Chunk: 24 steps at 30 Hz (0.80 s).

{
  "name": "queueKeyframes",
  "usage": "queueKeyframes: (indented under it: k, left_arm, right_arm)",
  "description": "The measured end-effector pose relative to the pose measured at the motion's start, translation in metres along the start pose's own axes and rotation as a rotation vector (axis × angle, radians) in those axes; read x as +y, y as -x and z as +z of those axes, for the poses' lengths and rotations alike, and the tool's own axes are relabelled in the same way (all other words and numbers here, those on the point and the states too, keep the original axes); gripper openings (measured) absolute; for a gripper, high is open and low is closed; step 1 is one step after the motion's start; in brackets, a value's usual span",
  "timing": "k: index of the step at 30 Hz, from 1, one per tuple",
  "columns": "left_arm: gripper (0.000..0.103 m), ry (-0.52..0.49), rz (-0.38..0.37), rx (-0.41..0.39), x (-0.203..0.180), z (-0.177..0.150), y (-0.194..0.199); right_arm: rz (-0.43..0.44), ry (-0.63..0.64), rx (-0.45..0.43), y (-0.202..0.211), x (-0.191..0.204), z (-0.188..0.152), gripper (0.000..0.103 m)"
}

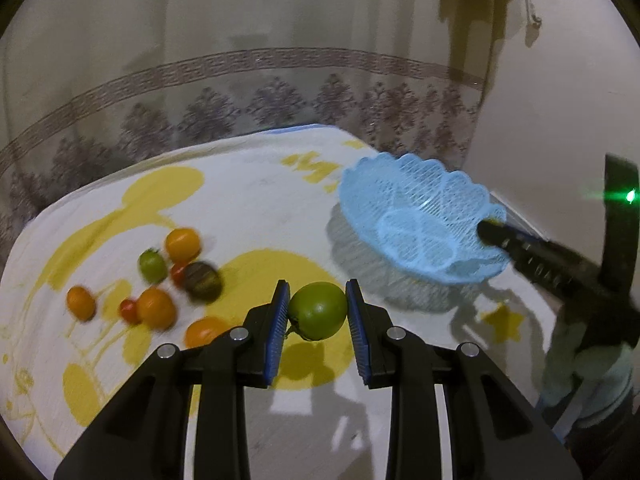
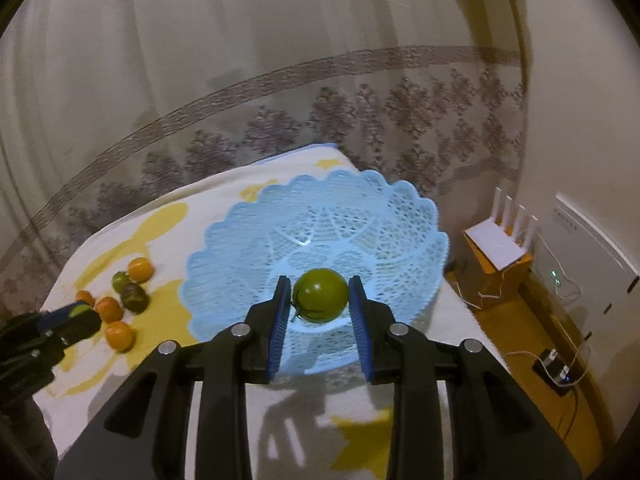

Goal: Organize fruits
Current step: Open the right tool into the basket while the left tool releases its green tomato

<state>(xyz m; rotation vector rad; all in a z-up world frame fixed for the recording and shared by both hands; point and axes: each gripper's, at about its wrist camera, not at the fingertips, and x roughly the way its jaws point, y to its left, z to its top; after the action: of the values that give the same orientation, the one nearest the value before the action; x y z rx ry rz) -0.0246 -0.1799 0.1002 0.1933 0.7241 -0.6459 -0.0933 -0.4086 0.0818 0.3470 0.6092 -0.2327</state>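
Green tomato [image 1: 318, 311] in each gripper [image 1: 318, 310].

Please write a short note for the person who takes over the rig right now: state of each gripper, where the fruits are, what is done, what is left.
Left gripper: shut on a green tomato, above the cloth.
Right gripper: shut on another green tomato, over the blue basket.
Done: no fruit lies in the basket yet.
Left: release both tomatoes into the basket, then bring the fruit pile from the cloth, piece by piece.
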Motion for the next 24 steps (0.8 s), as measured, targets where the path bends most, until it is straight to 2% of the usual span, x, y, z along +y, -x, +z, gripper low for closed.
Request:
queueKeyframes:
  k: [2, 3, 7, 15, 17, 19, 20, 21, 23, 24]
  left_arm:
    - [0.029, -0.001, -0.02, 0.003, -0.007, 0.008, -0.007]
    - [0.029, -0.002, -0.033, 0.003, -0.012, 0.013, -0.012]
    - [0.029, -0.017, -0.08, 0.008, -0.032, 0.028, -0.025]
    - [0.029, -0.049, -0.111, 0.034, -0.061, 0.04, -0.052]
    - [0.03, -0.056, -0.113, 0.035, -0.065, 0.041, -0.058]
    - [0.038, -0.049, -0.119, 0.04, -0.066, 0.043, -0.062]
    - [0.053, -0.039, -0.122, 0.041, -0.065, 0.044, -0.064]
    - [0.063, -0.033, -0.118, 0.032, -0.064, 0.044, -0.064]
    - [0.065, -0.037, -0.113, 0.027, -0.062, 0.044, -0.064]
    - [0.069, -0.033, -0.115, 0.034, -0.059, 0.045, -0.066]
  right_arm:
    - [-0.005, -0.016, -0.014, 0.001, -0.005, -0.001, 0.046]
    - [-0.006, -0.023, -0.022, 0.003, -0.007, -0.001, 0.049]
    - [-0.021, -0.032, -0.056, 0.01, -0.012, 0.001, 0.049]
    - [-0.021, -0.093, -0.062, 0.015, -0.026, 0.007, 0.049]
    - [-0.027, -0.094, -0.067, 0.015, -0.027, 0.007, 0.054]
    - [-0.04, -0.091, -0.082, 0.017, -0.027, 0.006, 0.061]
    - [-0.046, -0.089, -0.086, 0.016, -0.028, 0.006, 0.063]
    - [-0.05, -0.089, -0.088, 0.017, -0.028, 0.006, 0.064]
    - [-0.058, -0.101, -0.09, 0.016, -0.029, 0.006, 0.073]
    - [-0.064, -0.107, -0.093, 0.016, -0.03, 0.006, 0.075]
